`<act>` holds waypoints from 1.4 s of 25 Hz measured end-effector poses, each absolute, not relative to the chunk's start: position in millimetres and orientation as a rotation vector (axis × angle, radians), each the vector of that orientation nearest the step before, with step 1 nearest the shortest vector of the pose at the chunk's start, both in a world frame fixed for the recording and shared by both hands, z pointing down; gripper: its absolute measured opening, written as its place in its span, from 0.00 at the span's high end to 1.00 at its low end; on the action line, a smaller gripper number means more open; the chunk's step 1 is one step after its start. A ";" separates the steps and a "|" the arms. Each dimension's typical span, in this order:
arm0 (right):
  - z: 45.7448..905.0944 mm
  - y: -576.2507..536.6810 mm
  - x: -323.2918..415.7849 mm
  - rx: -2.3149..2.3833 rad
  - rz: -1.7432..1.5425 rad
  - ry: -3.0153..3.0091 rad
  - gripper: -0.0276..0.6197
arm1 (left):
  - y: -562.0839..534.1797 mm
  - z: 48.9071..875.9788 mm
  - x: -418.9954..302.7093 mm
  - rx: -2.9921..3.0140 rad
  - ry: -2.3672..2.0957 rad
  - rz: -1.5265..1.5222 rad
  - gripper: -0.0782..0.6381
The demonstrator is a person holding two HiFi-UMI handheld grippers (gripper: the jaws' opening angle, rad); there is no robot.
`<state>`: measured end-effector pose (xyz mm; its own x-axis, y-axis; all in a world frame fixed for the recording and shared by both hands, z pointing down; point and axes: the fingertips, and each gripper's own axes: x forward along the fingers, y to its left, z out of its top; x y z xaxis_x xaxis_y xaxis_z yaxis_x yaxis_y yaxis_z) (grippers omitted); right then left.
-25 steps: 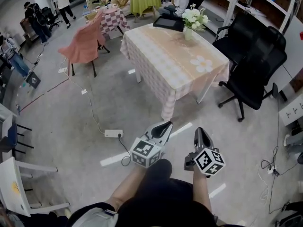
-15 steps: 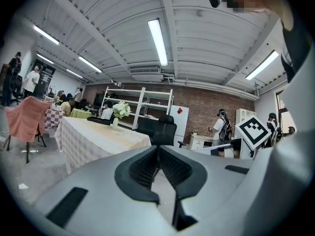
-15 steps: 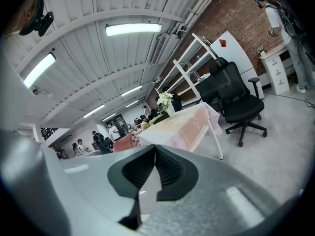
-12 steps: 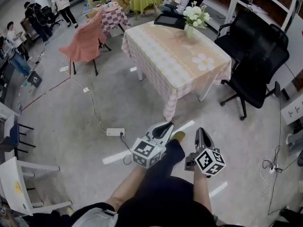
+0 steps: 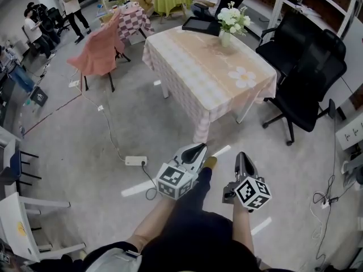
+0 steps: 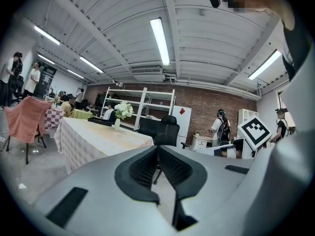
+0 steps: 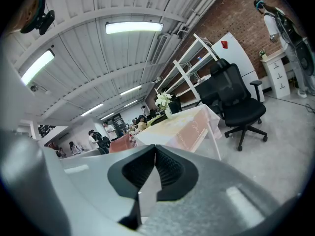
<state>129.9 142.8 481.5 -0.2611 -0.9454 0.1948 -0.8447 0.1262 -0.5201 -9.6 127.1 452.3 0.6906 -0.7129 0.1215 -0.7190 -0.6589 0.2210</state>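
Observation:
Both grippers are held out in front of a person's body, over the grey floor, and neither holds anything. My left gripper (image 5: 196, 149) is shut, its grey jaws meeting at the tips, with the marker cube (image 5: 174, 181) behind them. To its right, my right gripper (image 5: 243, 158) is shut too. In the left gripper view the left gripper (image 6: 157, 149) points at a table with a checked cloth (image 6: 93, 137). The right gripper (image 7: 155, 149) points towards the same table (image 7: 184, 124) and a black office chair (image 7: 235, 101).
The table (image 5: 193, 78) carries a vase of white flowers (image 5: 232, 20) and a black tray (image 5: 199, 25). Black office chairs (image 5: 309, 67) stand to its right, a pink-draped chair (image 5: 101, 51) to its left. A power strip (image 5: 135, 161) and cable lie on the floor. People stand at the back.
The person has stepped a little forward; a shoe now shows on the floor between the grippers. Both grippers stay shut and level.

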 end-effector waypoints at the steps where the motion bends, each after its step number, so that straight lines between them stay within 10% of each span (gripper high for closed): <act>1: 481.4 138.4 131.2 -1.784 -0.817 2.216 0.95 | 122.3 452.6 -6.8 2.653 -1.142 0.033 0.86; 35: 458.1 -99.7 160.0 -1.726 -0.840 2.315 0.95 | -119.2 430.7 41.1 2.613 -1.174 0.000 0.86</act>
